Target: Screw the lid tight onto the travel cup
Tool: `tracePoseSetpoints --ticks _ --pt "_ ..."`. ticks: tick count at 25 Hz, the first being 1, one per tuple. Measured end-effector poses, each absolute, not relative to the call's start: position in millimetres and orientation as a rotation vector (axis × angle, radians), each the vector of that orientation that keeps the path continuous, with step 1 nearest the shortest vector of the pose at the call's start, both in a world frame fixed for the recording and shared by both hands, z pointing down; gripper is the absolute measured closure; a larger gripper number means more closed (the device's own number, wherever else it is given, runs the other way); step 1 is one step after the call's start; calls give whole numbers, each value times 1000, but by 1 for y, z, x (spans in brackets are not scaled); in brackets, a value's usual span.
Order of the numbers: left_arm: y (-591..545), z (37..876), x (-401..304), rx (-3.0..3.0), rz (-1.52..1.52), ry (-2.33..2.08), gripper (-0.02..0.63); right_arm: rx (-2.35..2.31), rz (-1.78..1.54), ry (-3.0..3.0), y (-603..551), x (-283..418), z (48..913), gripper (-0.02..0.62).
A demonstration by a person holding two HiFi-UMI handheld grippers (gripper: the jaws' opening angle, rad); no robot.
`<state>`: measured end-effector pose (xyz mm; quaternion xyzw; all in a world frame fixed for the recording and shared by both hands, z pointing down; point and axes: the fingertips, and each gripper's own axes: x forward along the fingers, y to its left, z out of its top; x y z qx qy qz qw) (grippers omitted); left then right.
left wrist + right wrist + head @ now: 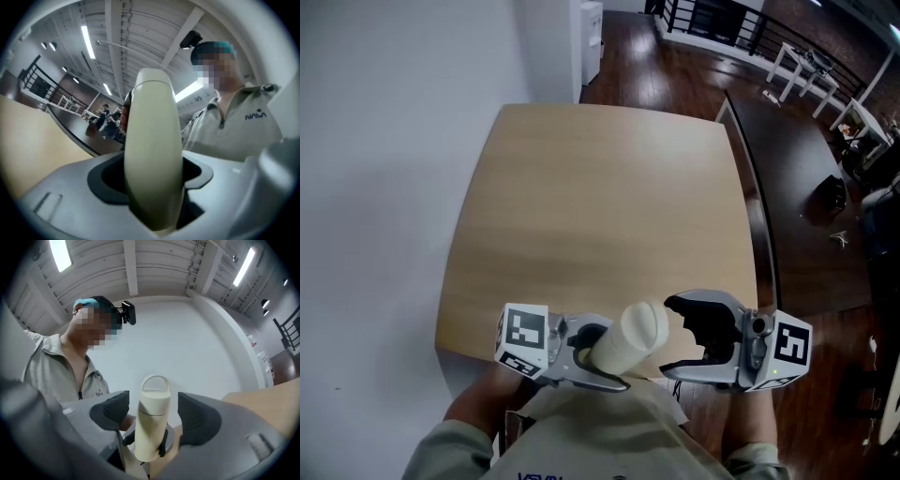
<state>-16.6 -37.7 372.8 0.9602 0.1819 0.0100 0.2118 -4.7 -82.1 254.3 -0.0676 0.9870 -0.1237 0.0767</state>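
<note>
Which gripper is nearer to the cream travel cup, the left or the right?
Left. The left gripper is closed on the travel cup and holds it by its body. The right gripper stands beside the cup with its jaws open, not touching it.

The travel cup (630, 339) is cream, the table (600, 206) pale wood-grain, the floor (675, 75) dark brown, the wall (384, 141) white.

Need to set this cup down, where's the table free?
Table bare from white wall side to right edge. Crowded only at the near edge: left hand-held gripper with the travel cup, right hand-held gripper beside it.
</note>
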Motion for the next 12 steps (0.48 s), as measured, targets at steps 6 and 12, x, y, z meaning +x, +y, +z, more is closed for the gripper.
tracePoseSetpoints --ticks 6,12 --pt "-10 364 -23 2586 56 756 293 -55 -375 2994 -68 -15 251 279" --pt "8 369 -19 2529 123 862 293 116 -386 2994 -55 -26 249 279"
